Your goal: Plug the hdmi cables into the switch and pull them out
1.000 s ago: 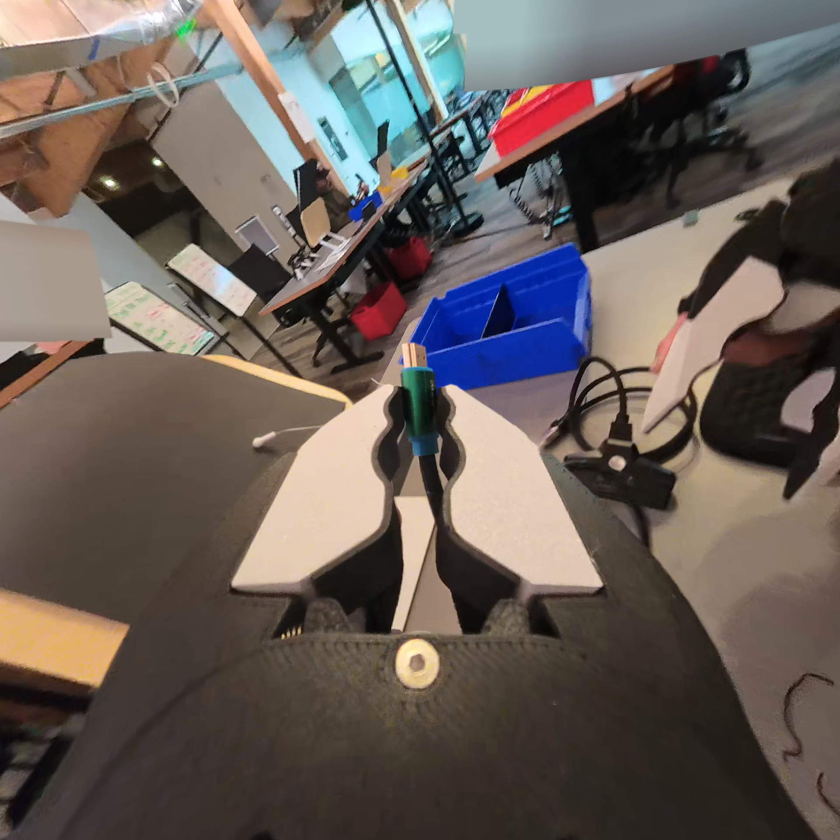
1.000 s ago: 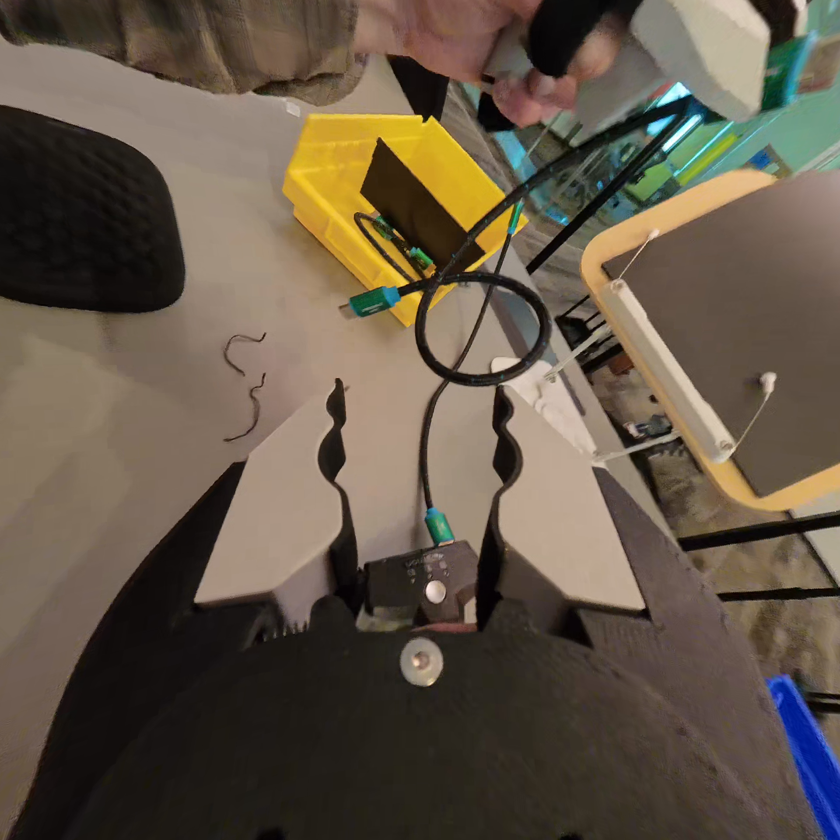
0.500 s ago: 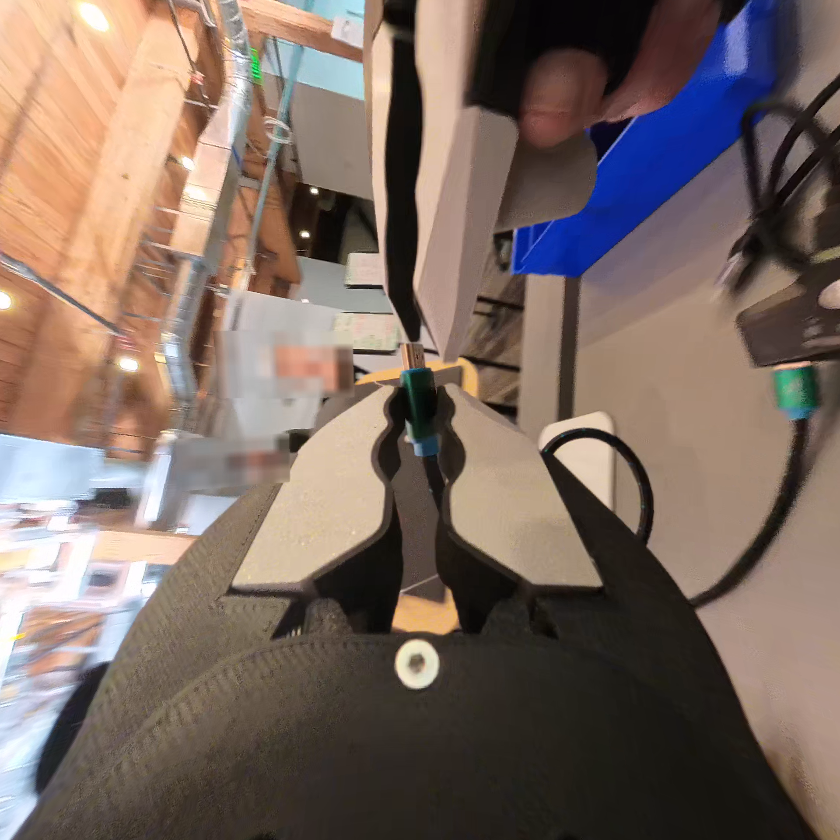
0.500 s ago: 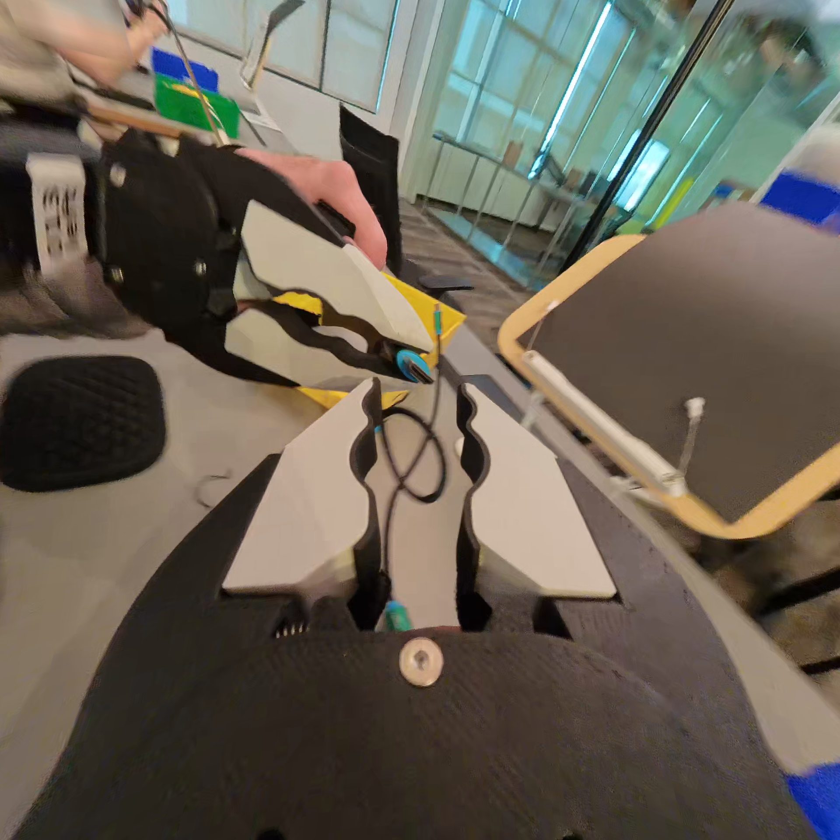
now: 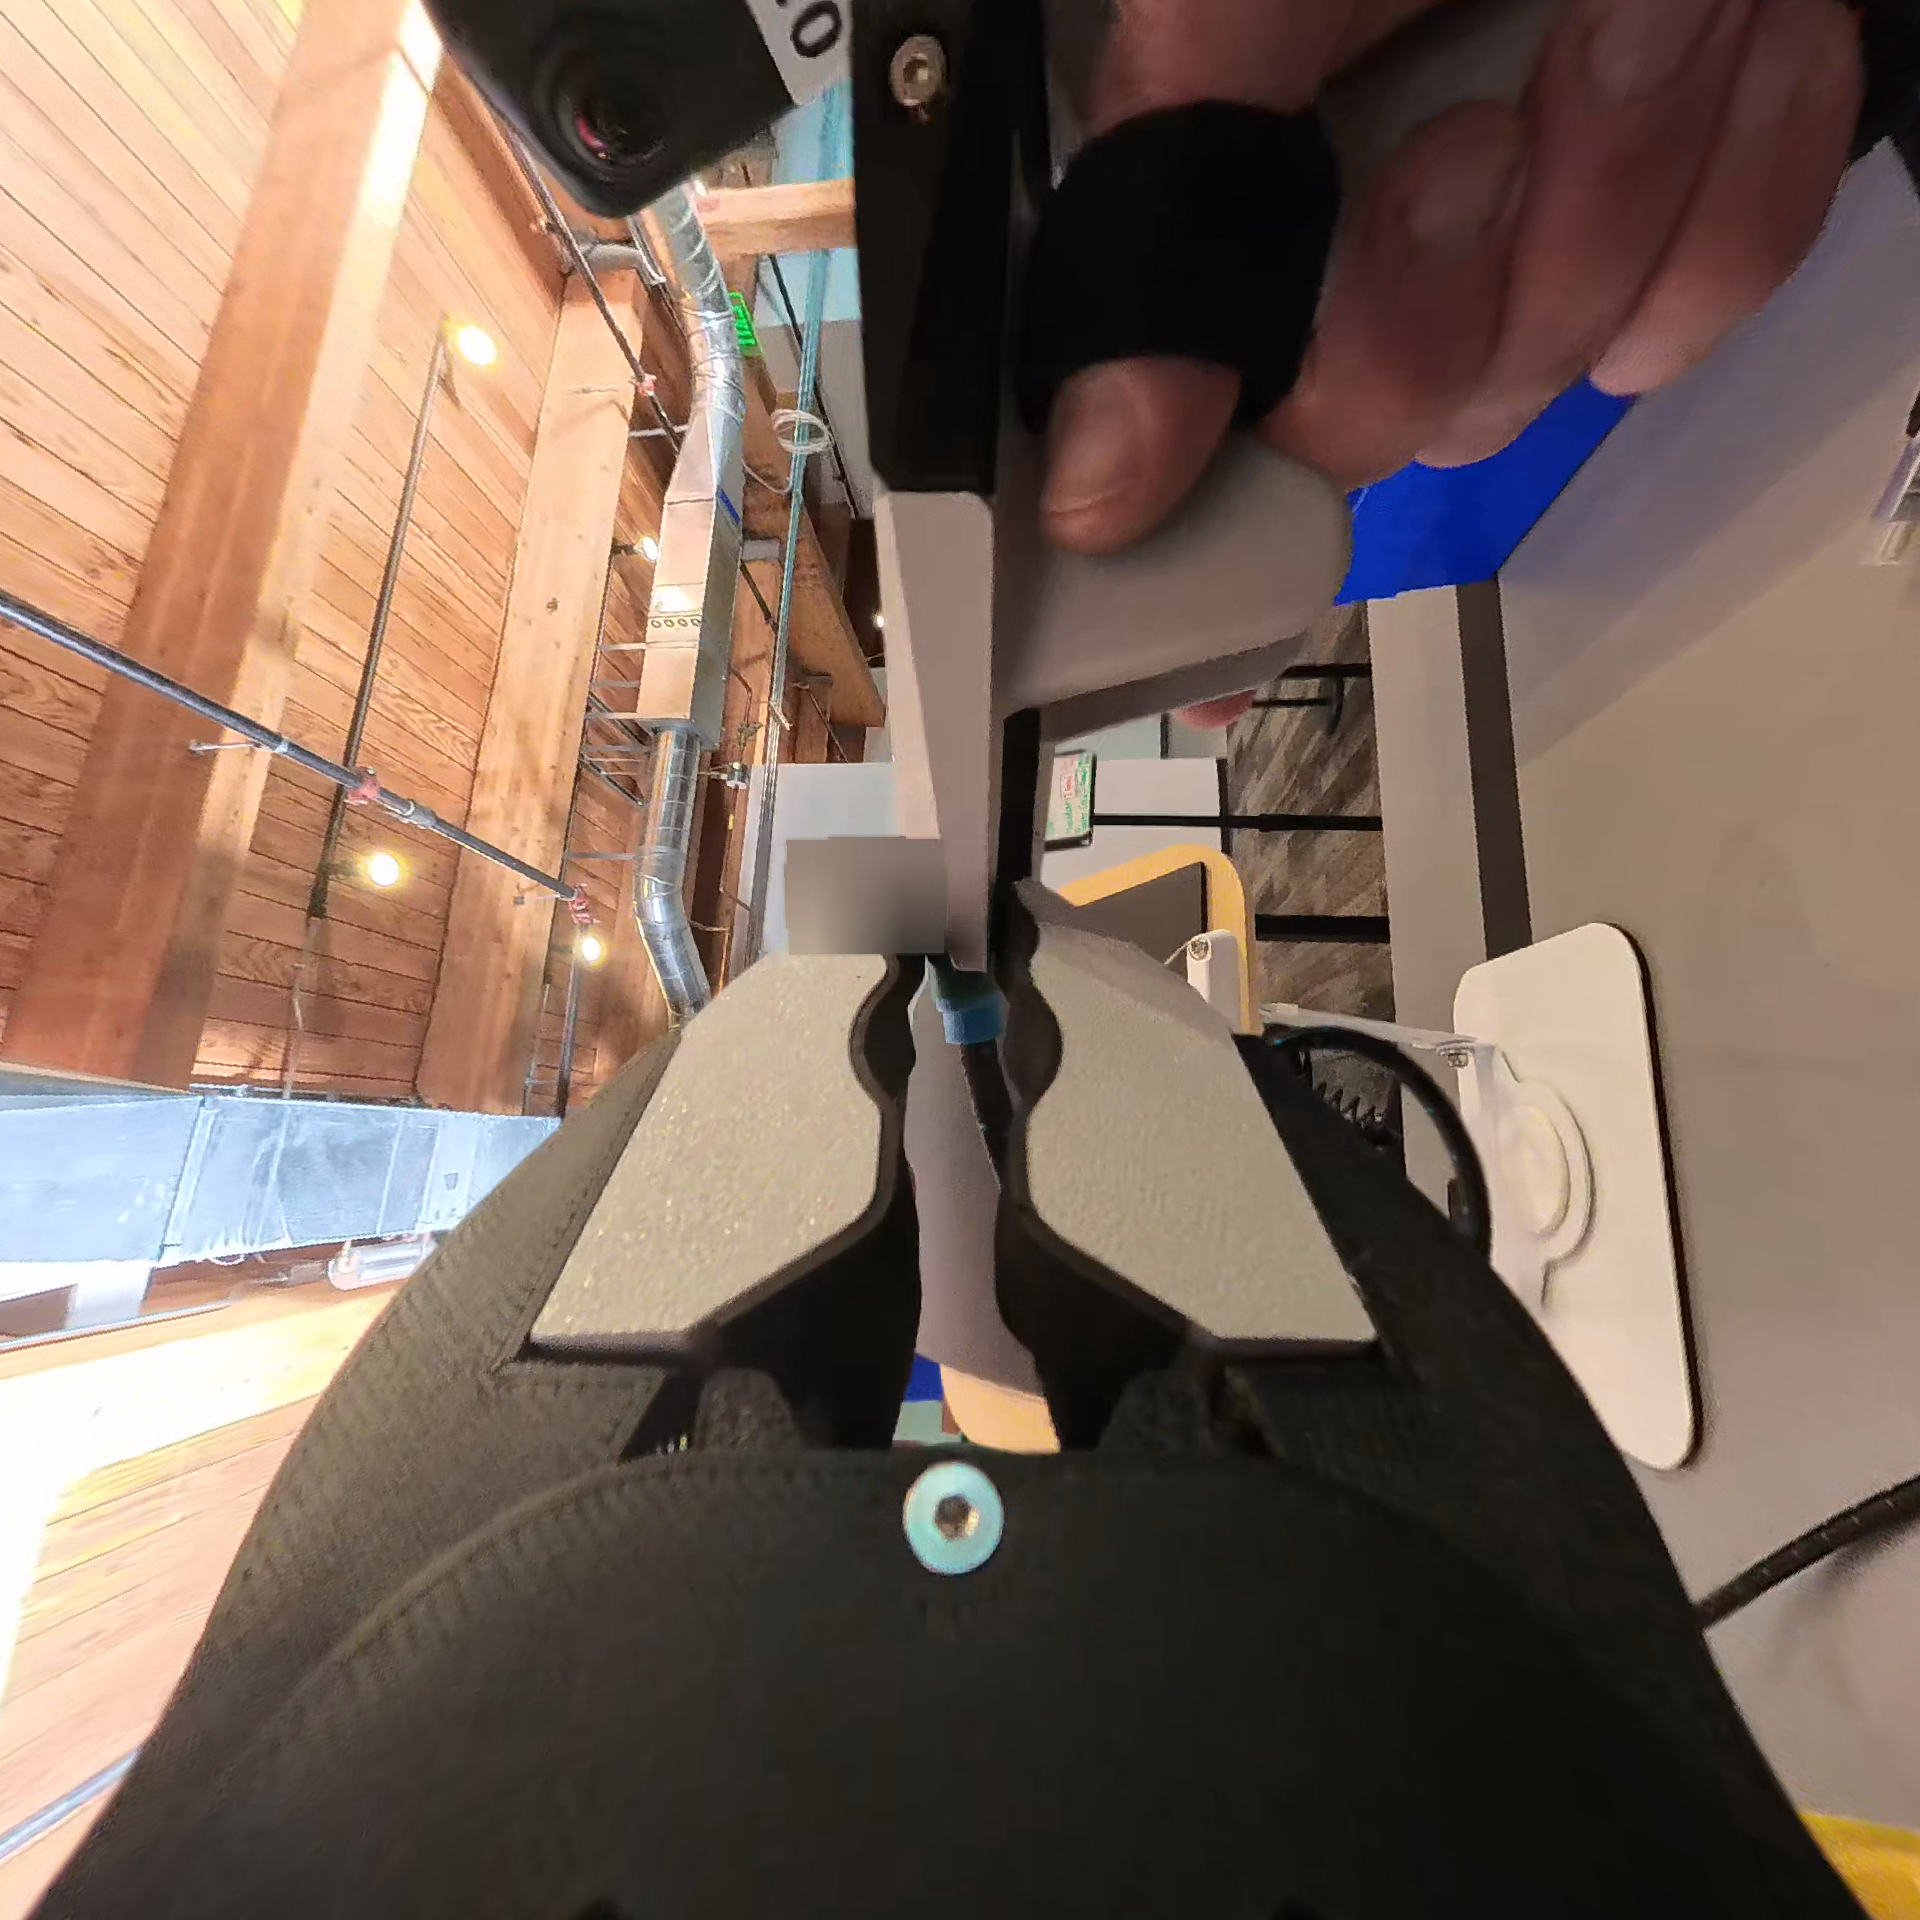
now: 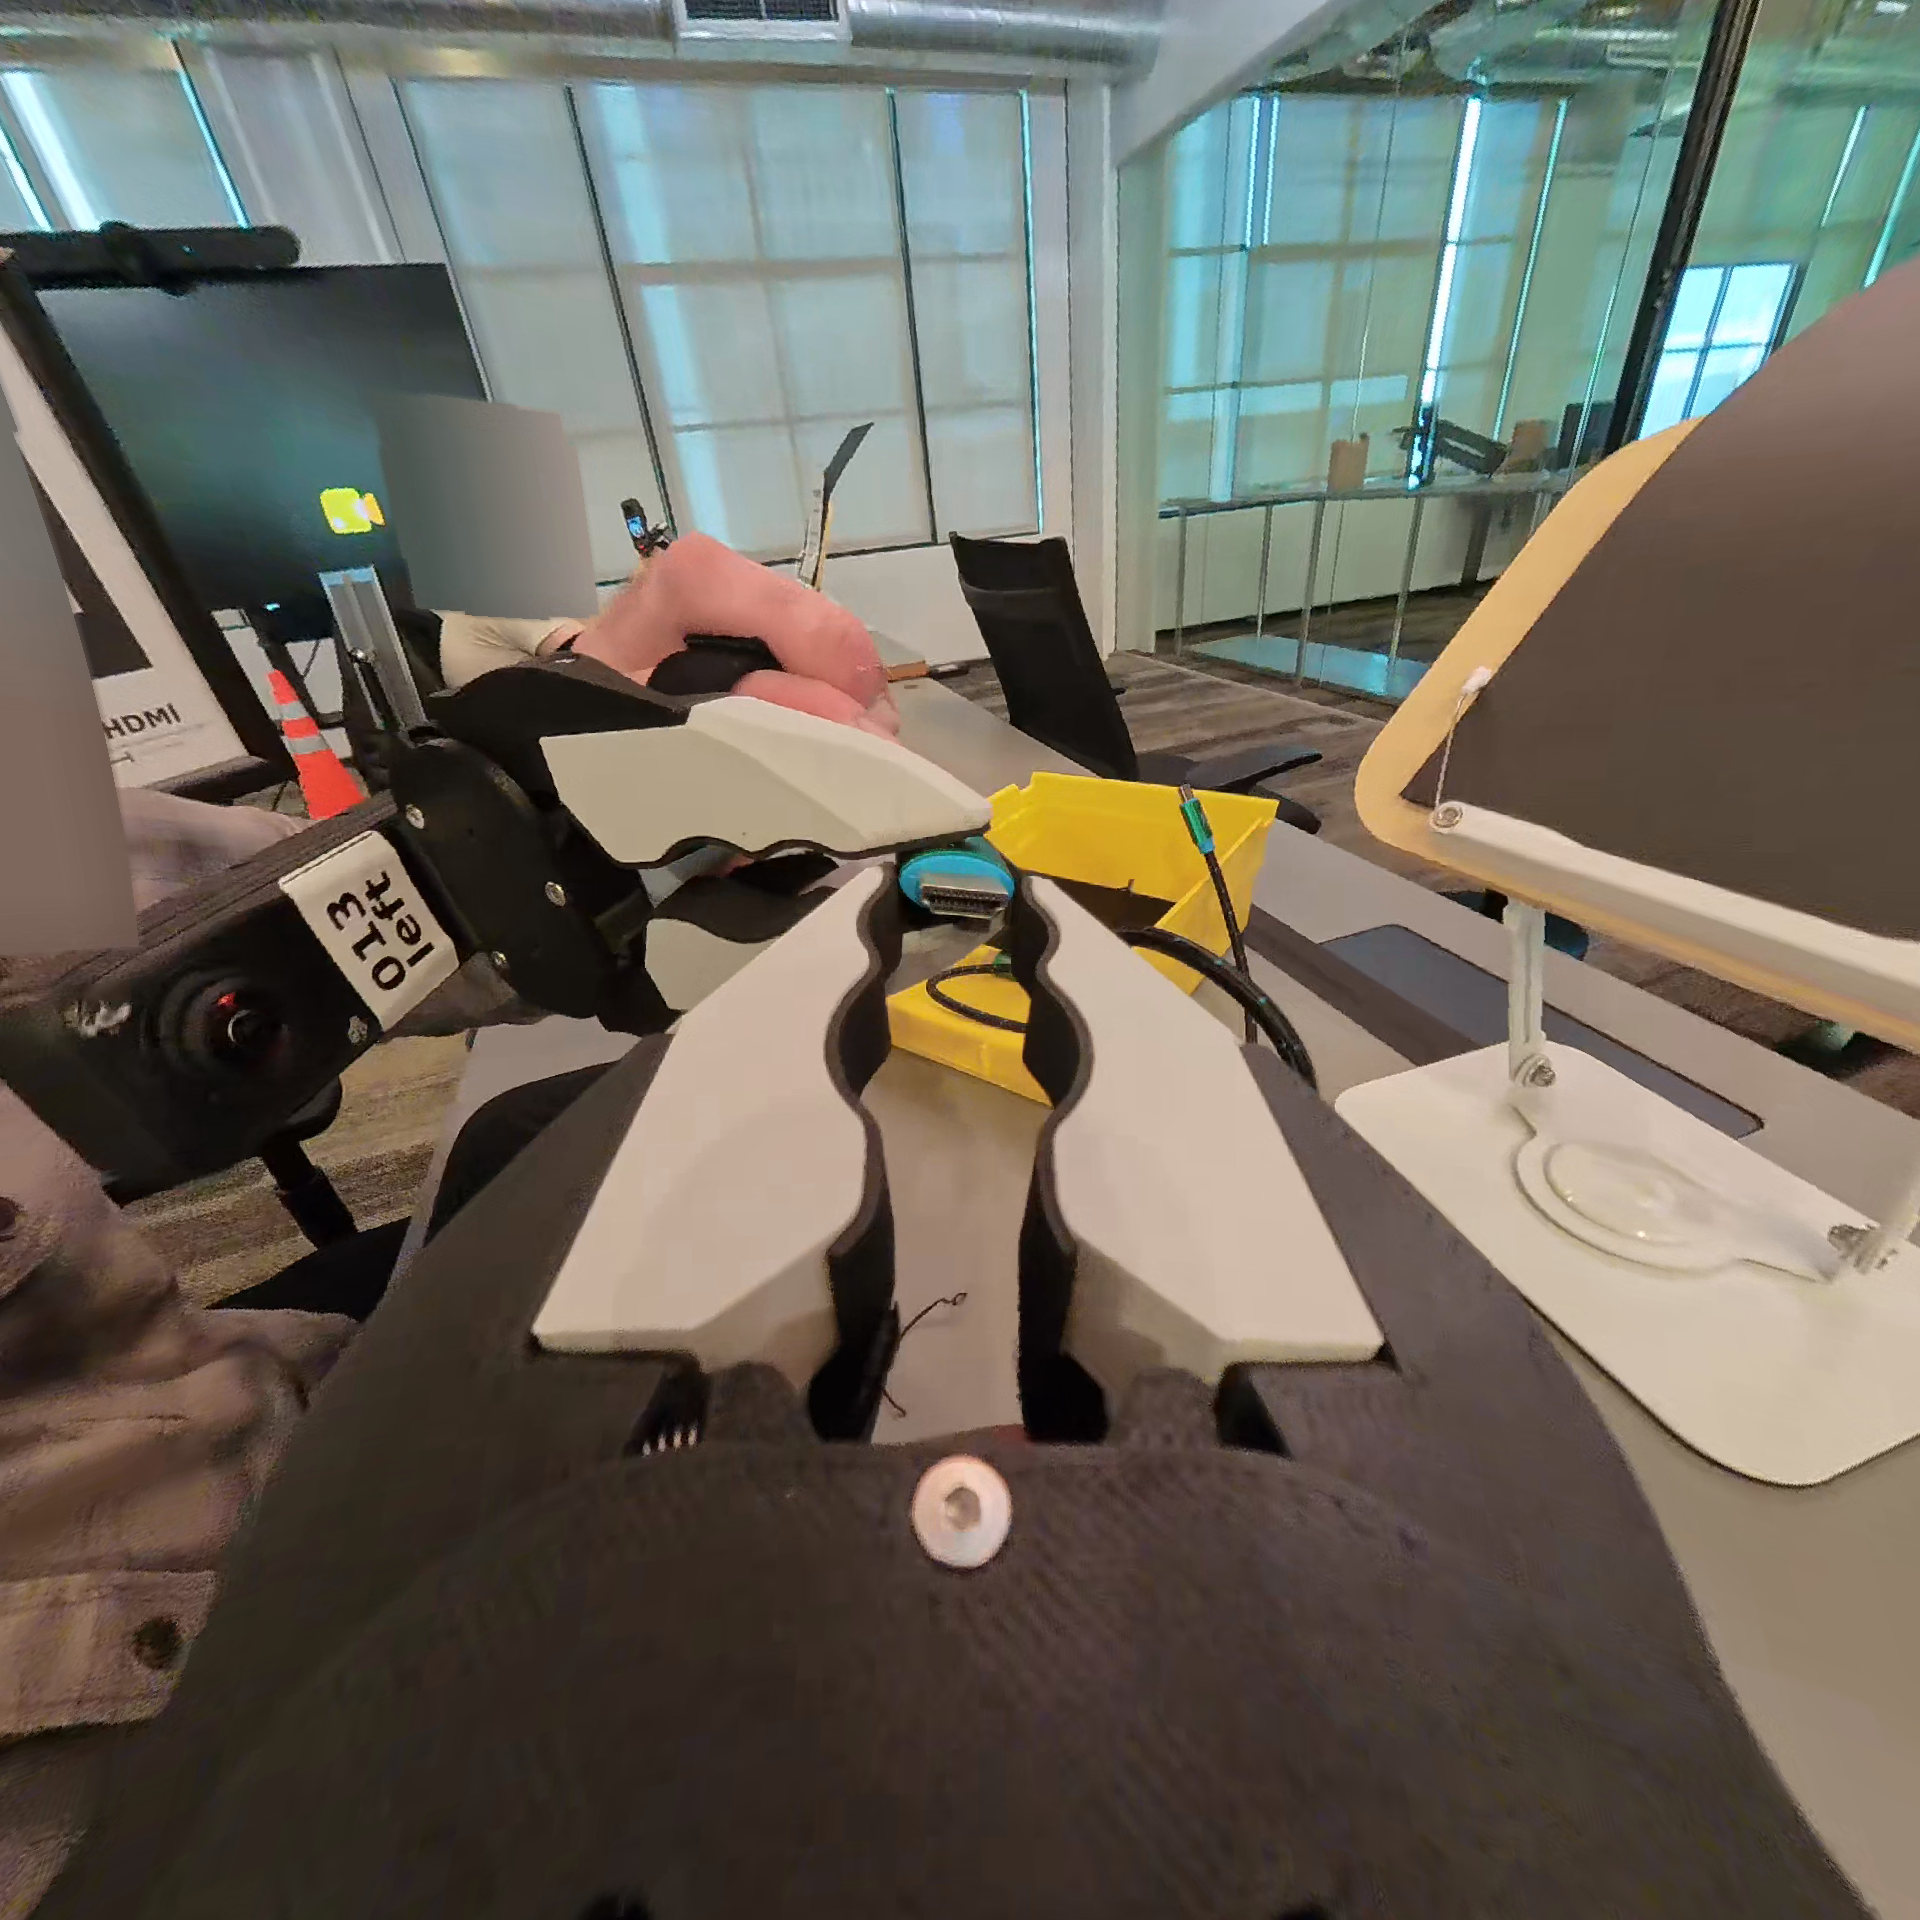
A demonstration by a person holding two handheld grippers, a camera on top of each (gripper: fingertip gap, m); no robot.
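My left gripper [image 5: 961, 966] is shut on a teal-and-blue HDMI plug [image 5: 964, 1013], whose black cable runs back between the fingers. In the right wrist view the plug [image 6: 956, 883] faces the camera, metal end first, under the left gripper's upper finger [image 6: 769, 779]. My right gripper [image 6: 954, 896] has its jaws narrow, with the tips close on either side of the plug. I cannot tell whether they press on it. In the left wrist view a right-gripper finger [image 5: 935, 727] comes down over the plug's tip. The switch is out of view.
A yellow bin [image 6: 1132, 862] holding a coiled cable stands behind the plug, and a green-tipped cable [image 6: 1200, 831] rises beside it. A white stand base [image 6: 1621, 1247] carries a dark board [image 6: 1714, 623] at the right. A blue bin [image 5: 1455, 520] sits on the grey table [image 5: 1766, 831]. Only a small space, under 4 cm, lies between the two pairs of fingers.
Both grippers have lifted off the table and swung together. My right gripper left the switch, narrowed its jaws and now flanks the plug. My left gripper still holds that plug.
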